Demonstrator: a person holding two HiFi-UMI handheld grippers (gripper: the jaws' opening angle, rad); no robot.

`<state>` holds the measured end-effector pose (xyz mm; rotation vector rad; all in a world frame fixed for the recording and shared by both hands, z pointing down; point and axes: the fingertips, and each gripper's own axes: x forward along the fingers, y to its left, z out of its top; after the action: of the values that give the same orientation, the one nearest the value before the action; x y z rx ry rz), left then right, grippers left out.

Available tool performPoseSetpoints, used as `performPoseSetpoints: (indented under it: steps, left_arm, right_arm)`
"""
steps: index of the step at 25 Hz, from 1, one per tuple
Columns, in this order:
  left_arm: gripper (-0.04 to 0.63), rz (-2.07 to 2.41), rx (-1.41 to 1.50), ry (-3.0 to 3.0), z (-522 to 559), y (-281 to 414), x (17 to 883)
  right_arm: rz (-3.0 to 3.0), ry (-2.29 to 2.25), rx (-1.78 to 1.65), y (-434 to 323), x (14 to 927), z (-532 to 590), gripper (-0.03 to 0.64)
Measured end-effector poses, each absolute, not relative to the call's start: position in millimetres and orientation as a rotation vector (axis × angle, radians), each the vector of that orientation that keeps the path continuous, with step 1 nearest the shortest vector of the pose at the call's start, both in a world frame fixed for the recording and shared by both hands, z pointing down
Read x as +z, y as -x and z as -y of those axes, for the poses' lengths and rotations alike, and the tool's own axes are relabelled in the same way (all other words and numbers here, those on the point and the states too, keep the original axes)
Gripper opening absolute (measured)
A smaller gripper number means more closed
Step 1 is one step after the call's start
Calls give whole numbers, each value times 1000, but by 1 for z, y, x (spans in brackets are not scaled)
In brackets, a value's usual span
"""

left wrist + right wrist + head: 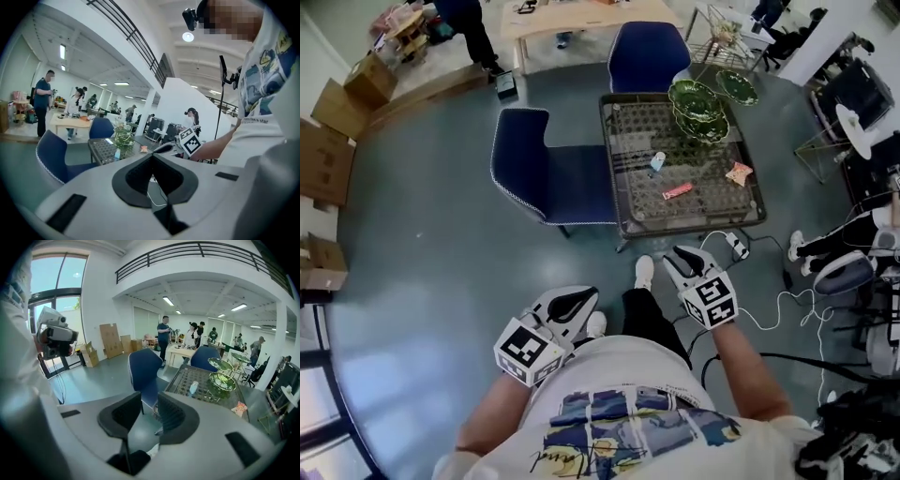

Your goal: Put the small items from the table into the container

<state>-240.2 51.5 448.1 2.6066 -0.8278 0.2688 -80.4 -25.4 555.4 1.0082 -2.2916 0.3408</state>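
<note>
Lying well beyond right tongs (678,255): items (677,191)

Open lab hall with cardboard boxes (323,161), worktable (581,17), mezzanine railing (201,248)

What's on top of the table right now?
A small bottle, a pink bar, an orange packet and green tiered dishes. Whatever the dishes cover is hidden.
</note>
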Motion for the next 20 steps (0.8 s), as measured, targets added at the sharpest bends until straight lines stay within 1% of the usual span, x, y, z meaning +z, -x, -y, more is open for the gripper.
performPoseSetpoints:
  steps: [4,10,13,20]
  left_arm:
    - [8,926,281,-2543,-12,238,453]
    - [8,1092,309,-2418,60,212,457]
    - [8,1165,329,-2364,96,199,458]
    - [8,1294,364,-2254,140,180,455]
  right_arm:
    - [2271,-962,307,63,578,104,95]
    - [2190,-865,308,27,632,217,120]
    - [2177,-844,301,15,655,269,143]
    - [2149,-725,306,7,714,347,180]
